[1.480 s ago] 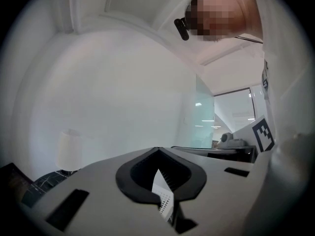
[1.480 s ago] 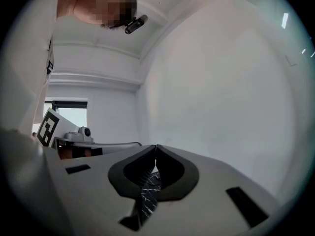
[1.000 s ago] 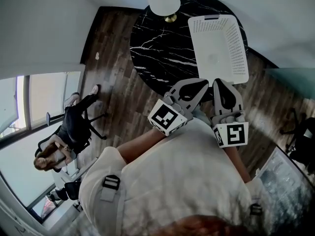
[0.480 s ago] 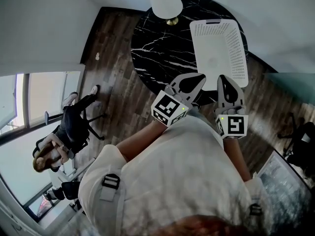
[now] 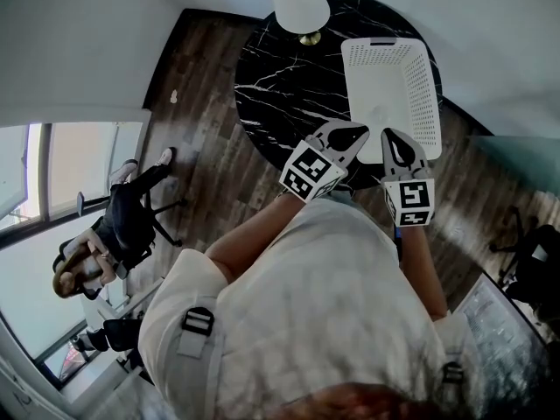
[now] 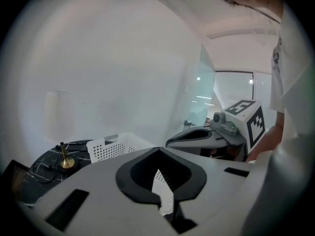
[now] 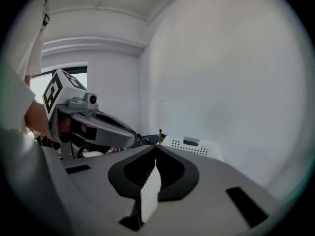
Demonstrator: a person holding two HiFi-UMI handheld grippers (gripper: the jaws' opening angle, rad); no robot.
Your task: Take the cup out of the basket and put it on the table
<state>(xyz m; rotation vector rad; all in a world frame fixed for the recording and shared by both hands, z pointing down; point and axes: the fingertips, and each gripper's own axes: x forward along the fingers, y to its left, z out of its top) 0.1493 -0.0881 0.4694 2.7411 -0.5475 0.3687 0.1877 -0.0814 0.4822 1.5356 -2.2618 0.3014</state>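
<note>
both grippers have moved forward toward the near edge of the round black marble table [image 5: 280, 86]. at far left a person [image 5: 101, 243] sits in an office chair. the left gripper [image 5: 360, 131] has its jaws pressed together on nothing, tip just beside the white perforated basket [image 5: 427, 86]. the cup [image 5: 374, 119] shows only as a faint pale round on the basket floor. the right gripper [image 5: 390, 136], jaws likewise closed and empty, reaches the basket's near wall.

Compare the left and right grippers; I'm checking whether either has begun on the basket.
The left gripper shows over the dark table beside the basket; the right gripper overlaps the basket's near end in the head view. The left gripper slants toward the basket; the right gripper points straight ahead. Both are shut and hold nothing.
</note>
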